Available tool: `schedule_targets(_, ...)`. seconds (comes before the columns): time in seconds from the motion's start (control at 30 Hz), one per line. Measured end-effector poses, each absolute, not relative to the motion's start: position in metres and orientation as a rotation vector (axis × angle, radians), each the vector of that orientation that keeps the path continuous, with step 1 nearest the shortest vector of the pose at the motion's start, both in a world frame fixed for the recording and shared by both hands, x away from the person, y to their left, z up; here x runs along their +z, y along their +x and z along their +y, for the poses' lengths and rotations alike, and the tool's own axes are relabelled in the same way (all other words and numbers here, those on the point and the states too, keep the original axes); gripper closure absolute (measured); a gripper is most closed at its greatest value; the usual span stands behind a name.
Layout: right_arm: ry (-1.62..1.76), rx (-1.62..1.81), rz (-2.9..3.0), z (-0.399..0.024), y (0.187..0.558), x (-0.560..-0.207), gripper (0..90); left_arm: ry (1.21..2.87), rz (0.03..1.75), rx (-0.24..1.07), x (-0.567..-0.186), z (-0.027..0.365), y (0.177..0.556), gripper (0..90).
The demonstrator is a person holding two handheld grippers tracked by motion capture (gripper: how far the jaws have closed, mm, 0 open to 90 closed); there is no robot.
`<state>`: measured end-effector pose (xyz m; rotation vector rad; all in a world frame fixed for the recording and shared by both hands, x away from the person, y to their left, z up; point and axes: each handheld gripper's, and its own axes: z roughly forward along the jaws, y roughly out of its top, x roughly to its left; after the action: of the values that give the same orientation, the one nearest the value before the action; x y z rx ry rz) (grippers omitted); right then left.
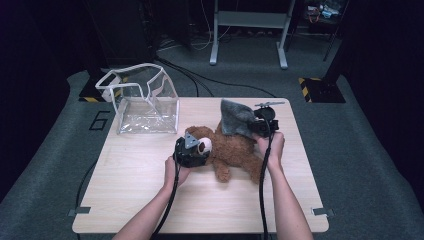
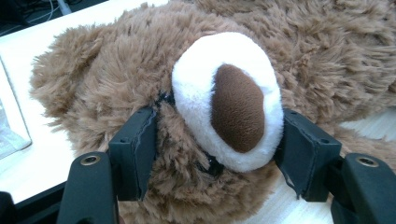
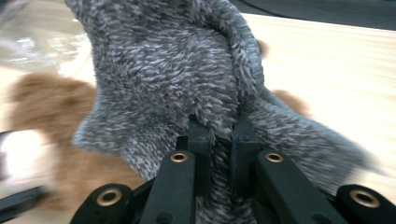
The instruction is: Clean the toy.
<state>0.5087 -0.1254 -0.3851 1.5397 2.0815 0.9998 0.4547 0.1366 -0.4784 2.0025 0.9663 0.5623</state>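
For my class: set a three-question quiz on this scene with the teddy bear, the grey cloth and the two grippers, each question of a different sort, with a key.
1. True or false: the left gripper has its fingers on either side of the teddy bear at its snout.
2. What does the right gripper hold? A) a clear bag B) a grey fuzzy cloth C) a cable
3. Fill in: the clear plastic bag stands on the table, to the bear's ____ in the high view.

Key: 1 true; 2 B, the grey fuzzy cloth; 3 left.
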Motion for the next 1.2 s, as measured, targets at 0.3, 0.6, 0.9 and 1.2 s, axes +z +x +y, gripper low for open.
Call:
schedule_targets(0.3, 1.538, 0.783, 2.099, -0.124, 0.518, -0.411, 82.1, 2.012, 0.957, 0.56, -0.478, 0.137, 0.454, 34.0)
schedule_targets(0.6, 1.694, 0.655, 2.0, -0.167, 0.523, -0.423, 82.1, 2.014, 0.959, 0.553, -0.477, 0.137, 0.455, 34.0)
schedule_targets(0.9, 1.678, 0.931, 1.951, -0.182, 0.497, -0.393, 81.9, 2.012, 0.958, 0.551, -0.478, 0.138, 0.455, 33.9)
schedule_targets(1.2, 1.541, 0.906, 2.125, -0.137, 0.493, -0.408, 81.5, 2.014, 0.96, 0.549, -0.477, 0.137, 0.456, 33.9)
